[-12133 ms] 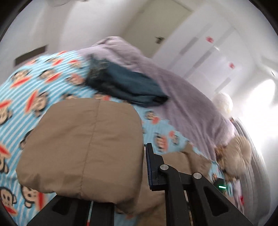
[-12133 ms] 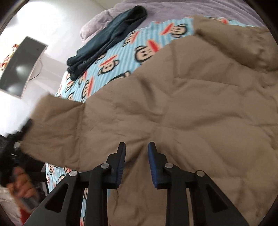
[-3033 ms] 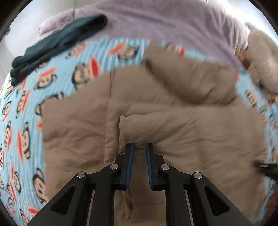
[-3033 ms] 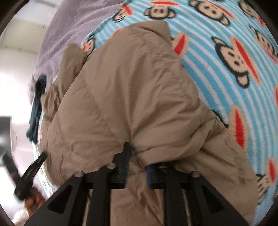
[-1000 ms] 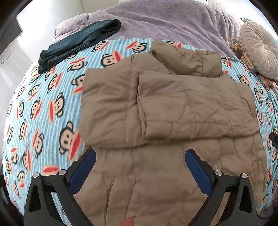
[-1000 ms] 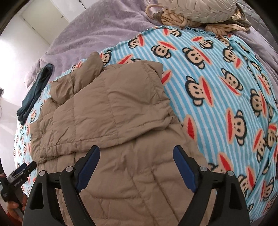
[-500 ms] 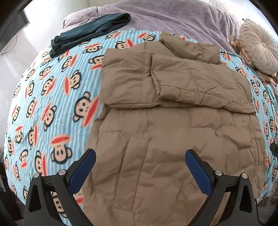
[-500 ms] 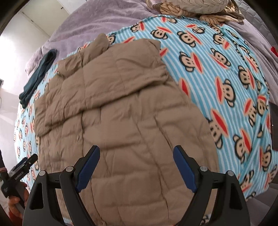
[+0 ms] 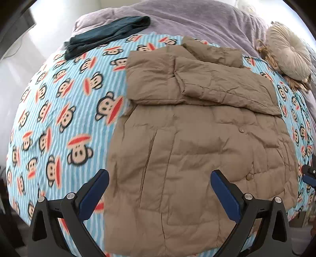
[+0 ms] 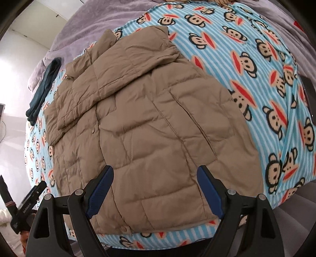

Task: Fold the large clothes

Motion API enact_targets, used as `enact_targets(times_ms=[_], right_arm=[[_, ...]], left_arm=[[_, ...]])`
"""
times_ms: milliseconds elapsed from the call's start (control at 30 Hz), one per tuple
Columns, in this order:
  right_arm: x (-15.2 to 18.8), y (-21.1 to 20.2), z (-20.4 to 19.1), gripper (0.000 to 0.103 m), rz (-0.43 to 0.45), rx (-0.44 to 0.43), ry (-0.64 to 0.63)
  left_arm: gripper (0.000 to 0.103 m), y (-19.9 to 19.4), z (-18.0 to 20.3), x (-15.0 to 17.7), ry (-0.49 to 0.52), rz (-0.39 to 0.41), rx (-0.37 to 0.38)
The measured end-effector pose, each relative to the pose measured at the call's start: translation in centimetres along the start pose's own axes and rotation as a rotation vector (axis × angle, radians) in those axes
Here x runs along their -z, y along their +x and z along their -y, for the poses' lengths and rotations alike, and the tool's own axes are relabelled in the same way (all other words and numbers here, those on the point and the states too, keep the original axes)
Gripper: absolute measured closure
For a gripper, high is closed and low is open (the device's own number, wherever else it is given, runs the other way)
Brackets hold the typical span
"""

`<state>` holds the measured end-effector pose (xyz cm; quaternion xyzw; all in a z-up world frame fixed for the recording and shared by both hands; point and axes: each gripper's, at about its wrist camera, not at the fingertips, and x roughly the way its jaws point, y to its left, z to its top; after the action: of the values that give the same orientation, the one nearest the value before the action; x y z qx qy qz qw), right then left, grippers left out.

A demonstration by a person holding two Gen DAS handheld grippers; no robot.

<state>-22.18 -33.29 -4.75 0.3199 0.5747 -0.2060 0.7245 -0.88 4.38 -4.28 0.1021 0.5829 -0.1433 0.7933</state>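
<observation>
Spread over the middle of both views: tan jacket [image 9: 189, 142], flat on the monkey blanket [image 9: 59, 110], collar toward the top of the frame, hem toward the bottom edge. Long axis running bottom to top in the left view, leaning toward upper left in the right view. Both sleeves already folded across the chest, forming a band in the upper half. Likely next: hem lifted and carried up toward the collar.

Straight ahead of and below both tools, with the hem nearest. Left gripper [image 9: 160, 193] hanging over the lower left part of the jacket, fingers spread wide and holding nothing. Right gripper [image 10: 156, 191] over the lower right part by the hem, likewise spread wide and empty. Neither plainly nearer; each apparently placed for its own hem corner.

Farther off, upper left of the left view: dark folded garment [image 9: 106, 33] on the purple cover [image 9: 197, 17]. Upper right: round cushion [image 9: 288, 53].

Writing: small white lettering on the other tool's body at lower left of the right view, too small to read.
</observation>
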Motion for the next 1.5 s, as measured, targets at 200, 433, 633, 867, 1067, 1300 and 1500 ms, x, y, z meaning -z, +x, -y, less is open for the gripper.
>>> enact_targets(times_ms=[200, 433, 633, 867, 1067, 1300, 1500], right_arm=[[0.6, -1.2, 2.3, 0.015, -0.007, -0.048, -0.009], [1.9, -0.8, 6.6, 0.015, -0.057, -0.103, 0.084], [2.5, -0.3, 9.0, 0.015, -0.079, -0.136, 0.156], [3.5, 0.3, 10.7, 0.015, -0.098, -0.199, 0.225], [5.4, 1.4, 13.8, 0.015, -0.147, -0.269, 0.344], [7.4, 3.7, 17.5, 0.015, -0.201, -0.369, 0.524], [7.6, 6.4, 17.6, 0.015, -0.196, -0.419, 0.577]], left_arm=[[0.0, -1.1, 0.9, 2.7, -0.026, -0.01, -0.046], [0.0, -1.9, 1.6, 5.9, -0.064, -0.031, -0.065], [0.0, -1.9, 0.8, 7.3, -0.09, -0.04, -0.059], [0.0, -1.1, -3.3, 9.8, -0.228, -0.07, 0.079], [0.0, 0.7, -7.1, 13.3, -0.361, -0.173, 0.198], [0.0, 5.1, -8.0, 16.0, -0.544, -0.276, 0.397], [0.0, 7.4, -5.8, 13.5, -0.551, -0.259, 0.403]])
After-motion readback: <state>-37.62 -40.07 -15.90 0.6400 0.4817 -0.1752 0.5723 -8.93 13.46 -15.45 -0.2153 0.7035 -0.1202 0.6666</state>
